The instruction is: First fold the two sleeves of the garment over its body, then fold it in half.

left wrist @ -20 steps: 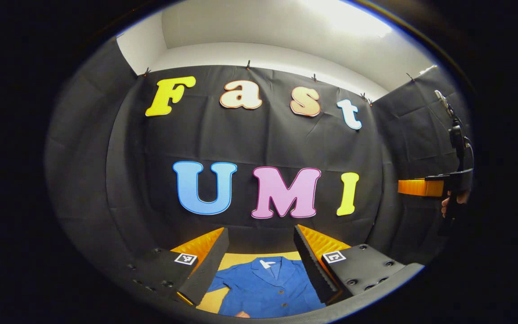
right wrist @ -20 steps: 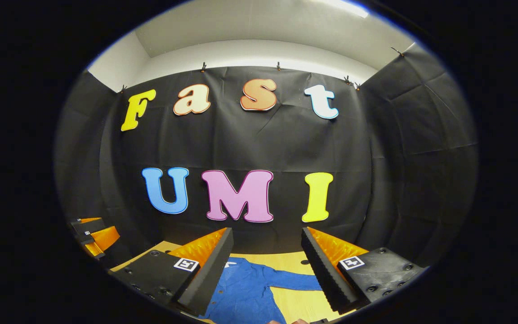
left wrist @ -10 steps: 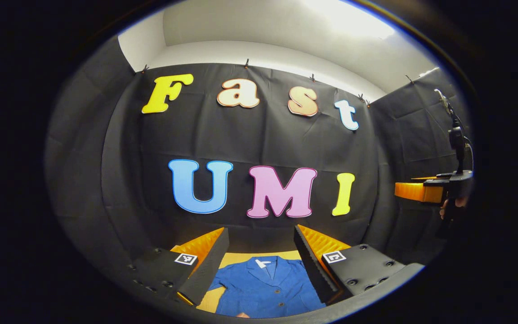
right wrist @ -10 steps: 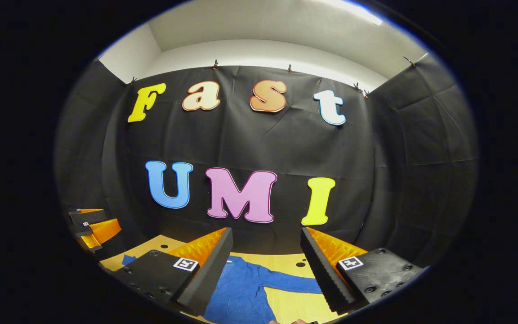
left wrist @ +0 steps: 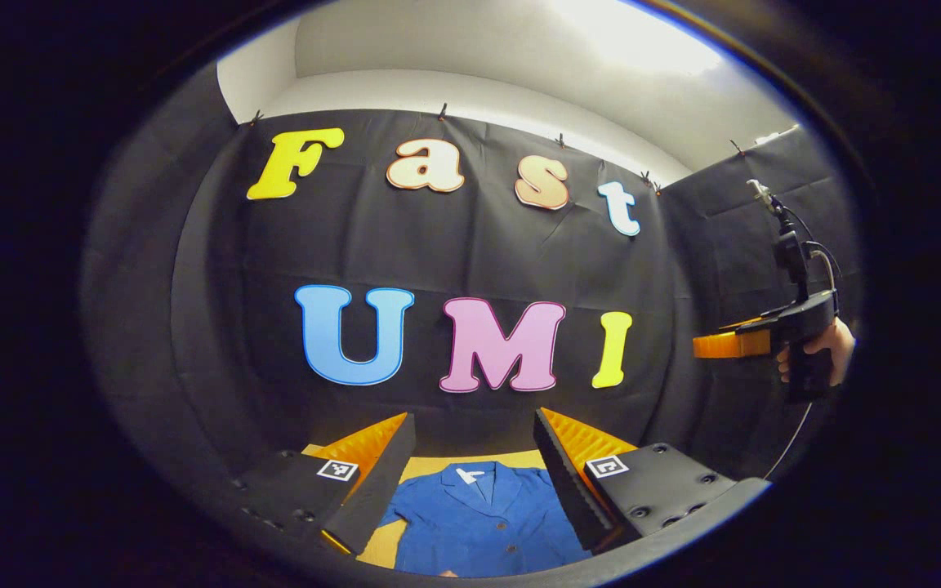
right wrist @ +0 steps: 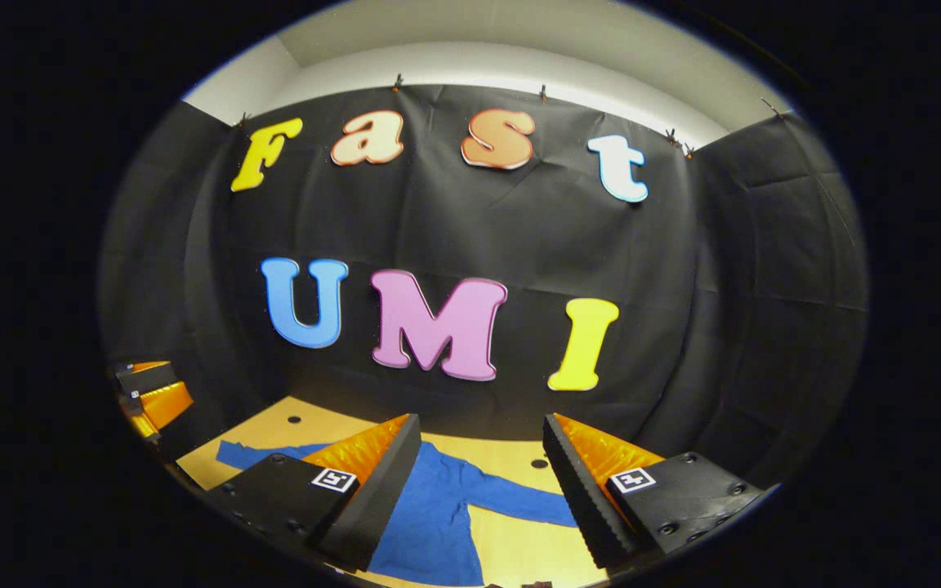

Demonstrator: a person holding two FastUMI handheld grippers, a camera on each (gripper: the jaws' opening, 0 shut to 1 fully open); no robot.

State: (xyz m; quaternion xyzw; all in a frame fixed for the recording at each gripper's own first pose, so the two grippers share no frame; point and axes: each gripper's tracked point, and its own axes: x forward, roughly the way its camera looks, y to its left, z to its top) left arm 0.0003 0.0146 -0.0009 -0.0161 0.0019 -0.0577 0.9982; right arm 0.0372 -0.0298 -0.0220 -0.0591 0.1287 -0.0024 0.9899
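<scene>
Two grippers held high above table (right wrist: 511, 545), jaws of each spread wide, gripping nothing. Left gripper (left wrist: 474, 457) over blue garment (left wrist: 479, 523), collar toward table's far edge. Right gripper (right wrist: 483, 461) above same garment (right wrist: 430, 523), sleeves spread flat sideways, unfolded.

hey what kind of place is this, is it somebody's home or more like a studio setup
Most likely a staged recording booth, not a home. Black cloth wall is clipped up on all sides, a blue garment lies spread with its sleeves out on a bare wooden table, and a hand holds the right gripper, which hangs open above it.
</scene>
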